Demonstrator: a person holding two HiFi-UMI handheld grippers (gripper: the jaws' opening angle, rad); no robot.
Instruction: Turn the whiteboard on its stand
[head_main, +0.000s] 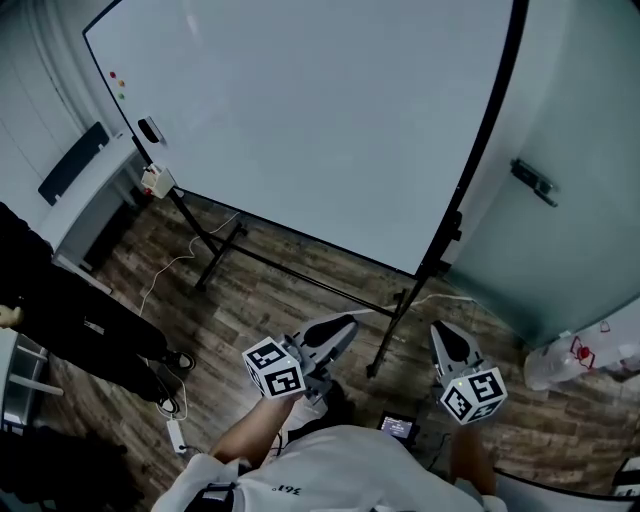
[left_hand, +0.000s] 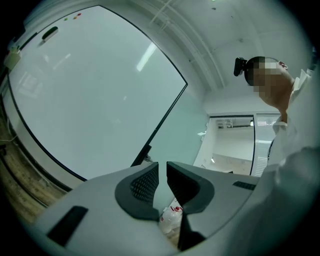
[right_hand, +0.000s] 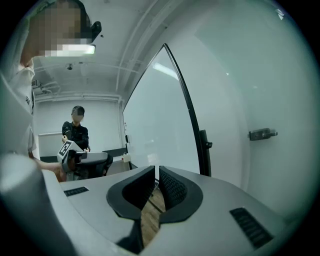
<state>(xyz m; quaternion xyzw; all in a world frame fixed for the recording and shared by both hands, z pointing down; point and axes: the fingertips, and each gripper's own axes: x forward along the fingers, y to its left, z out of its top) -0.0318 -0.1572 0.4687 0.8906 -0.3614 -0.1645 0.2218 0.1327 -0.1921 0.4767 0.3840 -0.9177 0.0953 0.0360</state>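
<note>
The large whiteboard (head_main: 300, 120) stands on its black wheeled stand (head_main: 398, 318), its right edge near the glass wall. It fills the left gripper view as a white surface (left_hand: 90, 90), and the right gripper view shows it edge-on (right_hand: 155, 115). Both grippers are held low in front of the board's lower right corner and touch nothing. My left gripper (head_main: 340, 325) (left_hand: 162, 167) has its jaws close together with nothing between them. My right gripper (head_main: 442, 332) (right_hand: 156, 172) points at the board's right frame, its jaws nearly together and empty.
A person in black (head_main: 90, 320) (right_hand: 75, 130) stands at the left by a white bench (head_main: 85, 190). The frosted glass wall with a handle (head_main: 535, 180) (right_hand: 262, 133) is to the right. A plastic bottle (head_main: 560, 360) and a cable (head_main: 165, 275) lie on the wooden floor.
</note>
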